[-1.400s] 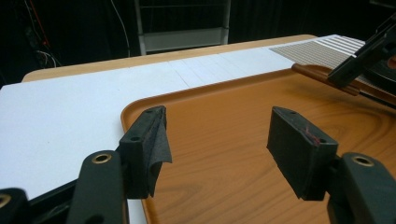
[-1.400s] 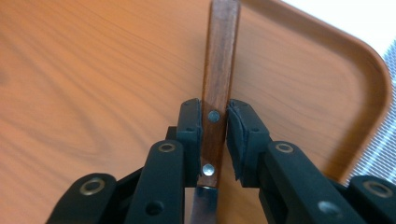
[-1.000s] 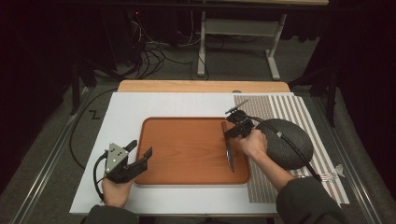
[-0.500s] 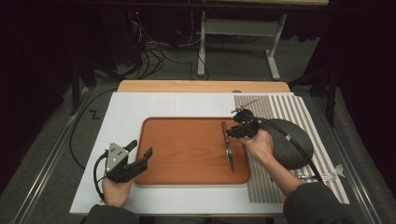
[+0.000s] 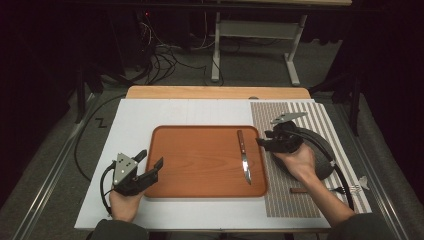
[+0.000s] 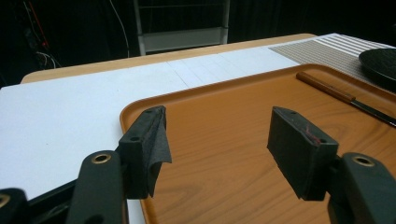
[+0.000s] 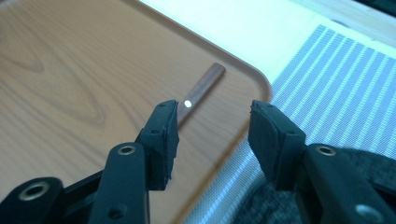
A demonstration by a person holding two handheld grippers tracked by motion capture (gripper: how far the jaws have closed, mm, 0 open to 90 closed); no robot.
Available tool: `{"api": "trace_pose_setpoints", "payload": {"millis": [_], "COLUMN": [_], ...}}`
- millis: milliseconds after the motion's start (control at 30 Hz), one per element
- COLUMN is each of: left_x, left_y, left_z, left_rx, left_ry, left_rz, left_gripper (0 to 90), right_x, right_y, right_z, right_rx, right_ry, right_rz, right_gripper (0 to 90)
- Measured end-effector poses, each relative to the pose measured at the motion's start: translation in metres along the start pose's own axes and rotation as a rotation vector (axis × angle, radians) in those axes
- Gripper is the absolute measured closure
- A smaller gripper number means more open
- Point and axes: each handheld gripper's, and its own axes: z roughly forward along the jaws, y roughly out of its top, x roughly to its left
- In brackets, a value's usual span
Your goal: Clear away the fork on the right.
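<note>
A knife (image 5: 244, 158) with a brown handle lies lengthwise in the right part of an orange-brown tray (image 5: 200, 165), handle toward the far side. My right gripper (image 5: 261, 142) is open just right of the handle, over the tray's right rim. In the right gripper view its jaws (image 7: 212, 128) stand apart with nothing between them, and the knife handle (image 7: 204, 88) lies beyond them. My left gripper (image 5: 151, 160) is open at the tray's near left corner. In the left gripper view its jaws (image 6: 219, 140) are empty above the tray (image 6: 224, 116), with the knife (image 6: 345, 96) far to the right.
A dark round plate (image 5: 322, 150) sits on the striped placemat (image 5: 295, 205) under my right hand. A fork (image 5: 350, 189) and a small brown stick (image 5: 298, 190) lie near the mat's front. The white board (image 5: 135, 120) carries the tray.
My right gripper has drawn back to the right, away from the knife's handle and toward the plate. The knife stays flat in the tray. The left gripper has not moved.
</note>
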Motion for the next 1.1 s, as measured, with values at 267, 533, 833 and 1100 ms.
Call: {"api": "trace_pose_setpoints", "payload": {"millis": [267, 533, 833, 1100], "left_x": [0.0, -0.002, -0.002, -0.001], "left_y": [0.0, 0.001, 0.001, 0.001], "left_z": [0.0, 0.003, 0.001, 0.0], "left_rx": [0.0, 0.001, -0.007, -0.009], "left_ry": [0.0, -0.007, 0.002, 0.009], "left_rz": [0.0, 0.006, 0.0, -0.001], "left_gripper": [37.3, 37.0, 37.0, 37.0], "right_x": [-0.005, -0.01, -0.012, -0.008], "right_y": [-0.023, -0.052, -0.073, -0.084], "right_z": [-0.027, -0.044, -0.061, -0.073], "right_rx": [-0.038, -0.034, 0.001, 0.055], "right_ry": [0.007, -0.006, -0.011, 0.02], "right_rz": [-0.017, -0.036, -0.068, -0.124], "right_gripper": [52.9, 52.5, 54.3, 56.5]}}
